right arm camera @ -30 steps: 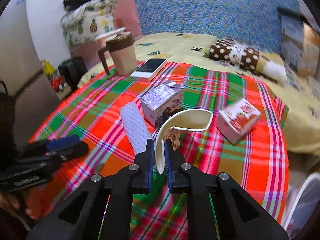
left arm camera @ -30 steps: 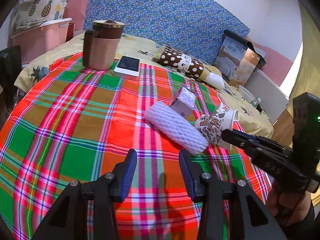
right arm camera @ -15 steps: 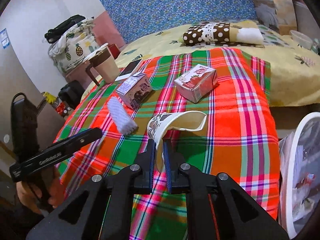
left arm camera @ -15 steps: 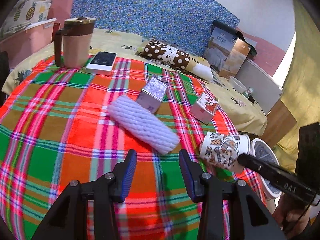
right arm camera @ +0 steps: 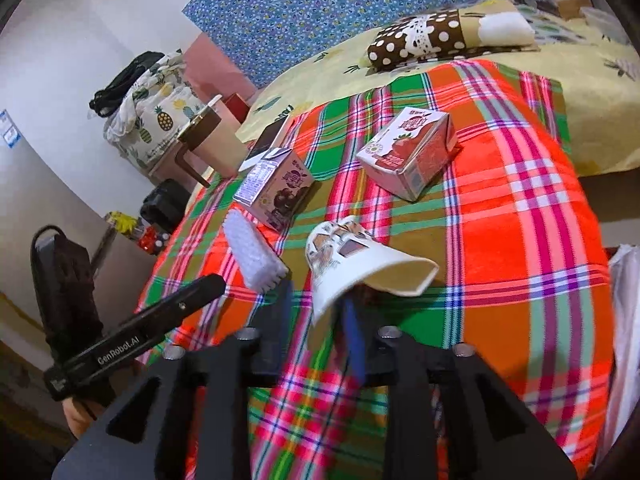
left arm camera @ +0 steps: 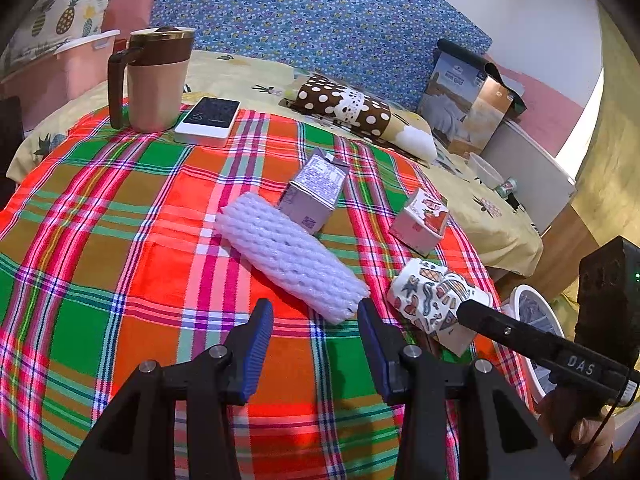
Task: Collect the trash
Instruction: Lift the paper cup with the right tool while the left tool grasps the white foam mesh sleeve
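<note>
While R gripper [right arm camera: 320,316] spread | paper cup [right arm camera: 352,264] between jaws | near plaid cloth [right arm camera: 540,240] edge

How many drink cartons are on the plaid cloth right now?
2. The purple carton lies against the far end of the white foam sleeve; the red strawberry carton lies to its right, near the cloth's edge. Neither gripper touches either one.
</note>
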A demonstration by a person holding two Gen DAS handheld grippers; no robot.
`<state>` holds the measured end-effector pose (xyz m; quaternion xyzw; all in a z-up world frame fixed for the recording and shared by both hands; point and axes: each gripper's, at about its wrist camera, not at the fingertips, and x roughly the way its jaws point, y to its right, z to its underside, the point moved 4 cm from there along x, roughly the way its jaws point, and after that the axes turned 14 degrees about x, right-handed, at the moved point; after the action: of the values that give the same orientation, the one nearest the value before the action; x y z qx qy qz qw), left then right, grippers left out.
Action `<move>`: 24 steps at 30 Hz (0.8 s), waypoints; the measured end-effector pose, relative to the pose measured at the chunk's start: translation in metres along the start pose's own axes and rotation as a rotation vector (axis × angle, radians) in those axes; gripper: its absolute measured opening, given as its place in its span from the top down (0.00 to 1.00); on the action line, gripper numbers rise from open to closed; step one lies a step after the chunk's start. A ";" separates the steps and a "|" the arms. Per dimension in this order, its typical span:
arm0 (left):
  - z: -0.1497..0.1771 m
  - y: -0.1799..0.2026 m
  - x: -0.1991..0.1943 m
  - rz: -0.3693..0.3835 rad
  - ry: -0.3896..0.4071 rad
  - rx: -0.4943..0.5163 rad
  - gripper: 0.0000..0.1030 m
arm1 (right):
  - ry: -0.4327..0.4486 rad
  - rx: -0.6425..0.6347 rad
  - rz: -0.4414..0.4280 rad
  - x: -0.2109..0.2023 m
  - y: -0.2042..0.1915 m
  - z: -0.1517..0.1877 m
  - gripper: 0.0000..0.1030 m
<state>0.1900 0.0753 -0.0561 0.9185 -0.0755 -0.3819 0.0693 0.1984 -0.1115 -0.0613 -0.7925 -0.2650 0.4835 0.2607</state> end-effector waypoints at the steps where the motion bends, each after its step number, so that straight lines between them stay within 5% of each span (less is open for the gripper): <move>1: 0.000 -0.001 0.000 -0.001 0.001 -0.002 0.58 | 0.005 0.005 -0.004 0.001 0.000 -0.001 0.65; 5: 0.000 -0.004 0.001 -0.003 -0.003 -0.007 0.58 | 0.022 0.023 0.002 0.001 0.005 -0.004 0.66; 7: 0.000 -0.004 0.002 -0.001 -0.005 -0.006 0.58 | 0.029 0.014 0.013 -0.001 0.005 -0.004 0.88; 17: -0.012 0.002 0.016 0.001 -0.009 -0.054 0.56 | 0.080 -0.020 0.028 -0.019 0.008 -0.004 0.89; 24: -0.021 -0.002 0.043 -0.081 -0.041 -0.134 0.49 | 0.073 -0.015 0.017 -0.022 0.015 -0.007 0.89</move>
<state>0.2349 0.0709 -0.0714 0.9062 -0.0141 -0.4071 0.1135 0.1984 -0.1379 -0.0552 -0.8139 -0.2521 0.4543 0.2600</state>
